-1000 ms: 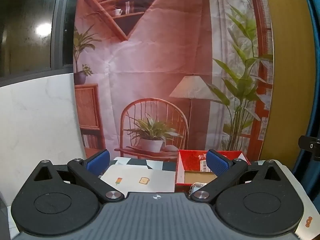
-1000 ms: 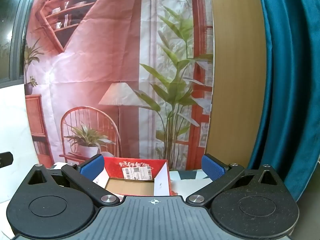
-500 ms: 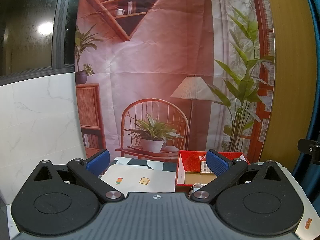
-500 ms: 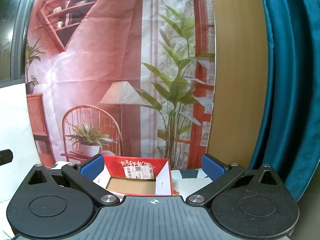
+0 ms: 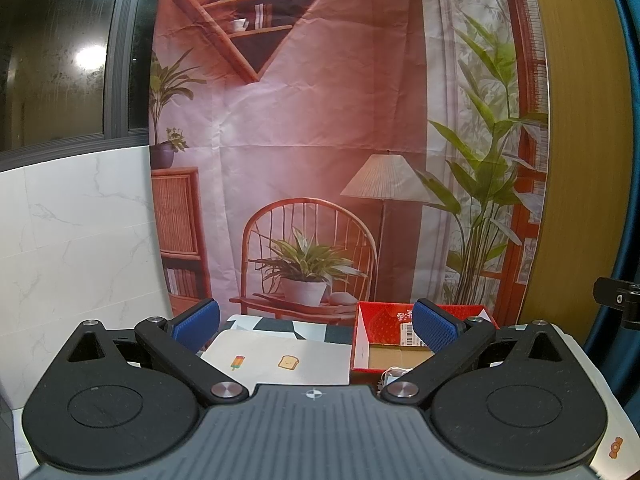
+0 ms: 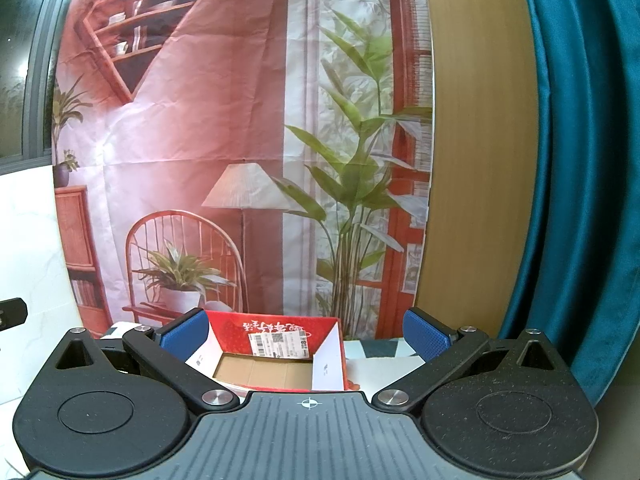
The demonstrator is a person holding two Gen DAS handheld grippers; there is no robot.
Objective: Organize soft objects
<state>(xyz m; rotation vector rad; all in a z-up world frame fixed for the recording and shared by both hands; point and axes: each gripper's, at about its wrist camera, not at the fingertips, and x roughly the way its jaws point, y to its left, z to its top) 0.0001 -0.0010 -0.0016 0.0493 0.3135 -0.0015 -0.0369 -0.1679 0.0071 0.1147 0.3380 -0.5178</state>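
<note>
- Two grippers, left and right, are hovering with fingers spread wide, holding nothing.
- Red box is sitting open between the right fingers.
- White cloth is lying between the left fingers.

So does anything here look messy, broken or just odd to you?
Nothing much. The red box sits open and upright, empty as far as its visible floor shows. A white cloth with small food prints lies flat beside it. Something white peeks out by the box, too hidden to identify.
</note>
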